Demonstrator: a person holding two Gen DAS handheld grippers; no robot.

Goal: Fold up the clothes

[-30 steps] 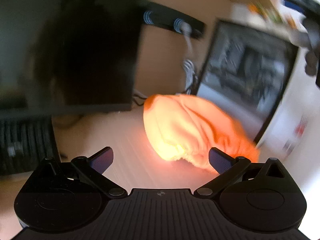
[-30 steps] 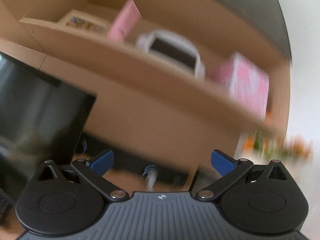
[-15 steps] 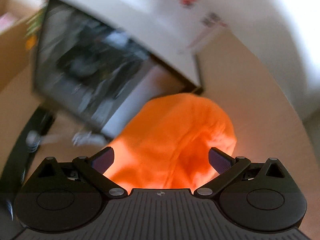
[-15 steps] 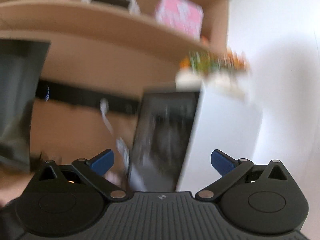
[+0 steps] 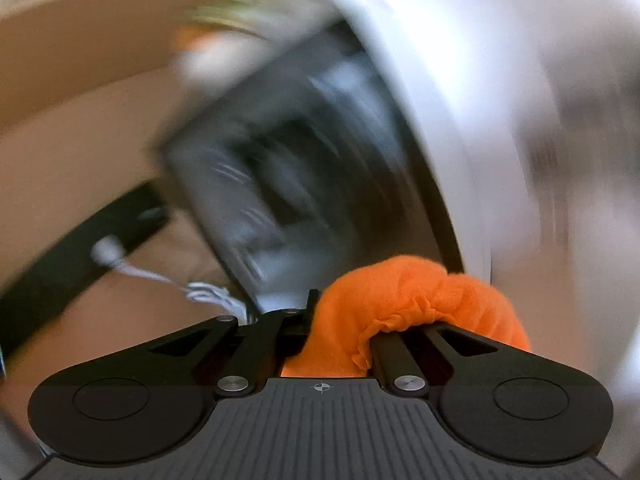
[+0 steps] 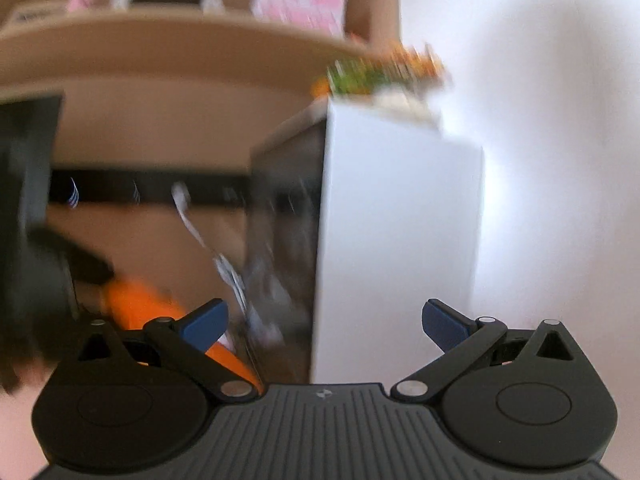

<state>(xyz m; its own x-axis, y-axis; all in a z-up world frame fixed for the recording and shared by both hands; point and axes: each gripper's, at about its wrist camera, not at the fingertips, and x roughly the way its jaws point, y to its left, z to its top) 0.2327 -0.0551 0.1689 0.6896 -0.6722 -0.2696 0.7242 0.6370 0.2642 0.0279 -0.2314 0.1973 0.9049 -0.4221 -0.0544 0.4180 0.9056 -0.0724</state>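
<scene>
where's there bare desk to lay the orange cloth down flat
Both views are motion-blurred. Bare wood shows between the black bar on the back panel and the orange cloth, left of the glass-sided white case. Crowded along the case's foot, where a white cable trails down. The left gripper holds the cloth; the right gripper is open.

Both grippers, left gripper [image 5: 320, 312] and right gripper [image 6: 325, 322], are ribbed black plastic with silver screws.

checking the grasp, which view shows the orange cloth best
The left wrist view: the orange cloth fills the near center, bunched and pinched in the left tool. The right wrist view shows only a blurred orange patch at lower left, beyond the open right tool.
</scene>
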